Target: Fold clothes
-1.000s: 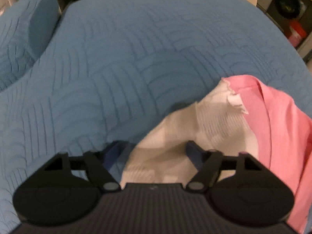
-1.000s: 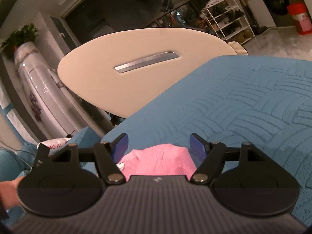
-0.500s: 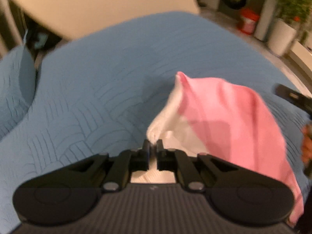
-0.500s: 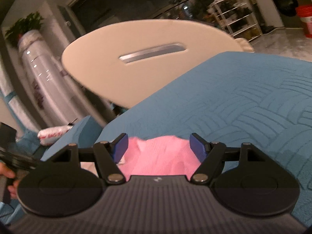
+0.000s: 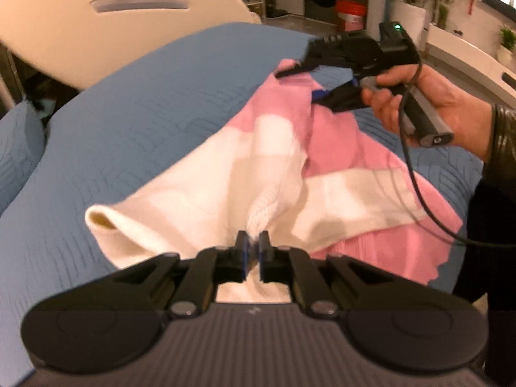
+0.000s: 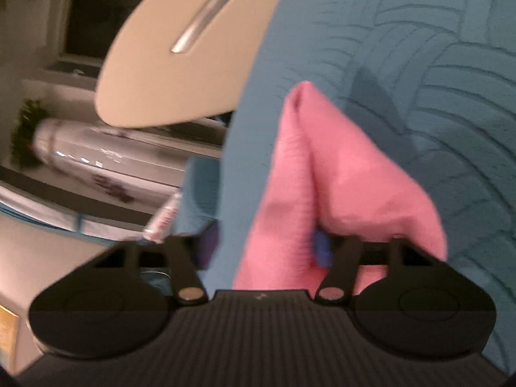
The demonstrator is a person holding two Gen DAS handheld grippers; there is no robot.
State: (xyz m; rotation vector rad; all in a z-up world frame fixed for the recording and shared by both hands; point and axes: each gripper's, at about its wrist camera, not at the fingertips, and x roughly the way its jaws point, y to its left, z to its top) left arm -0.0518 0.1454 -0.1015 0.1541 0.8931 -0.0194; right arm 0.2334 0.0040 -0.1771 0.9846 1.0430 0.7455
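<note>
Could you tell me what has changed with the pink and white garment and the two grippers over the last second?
The left gripper shut on the white part of the garment and pulled it out across the blue bedspread. The right gripper, open around the pink end, is closing on it. The garment stays on the bedspread.

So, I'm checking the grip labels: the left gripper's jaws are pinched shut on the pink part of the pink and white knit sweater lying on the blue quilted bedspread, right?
Not quite. The left wrist view shows the left gripper with its jaws pinched shut on the white part of the pink and white knit sweater, not the pink part. The sweater does lie on the blue quilted bedspread.
</note>
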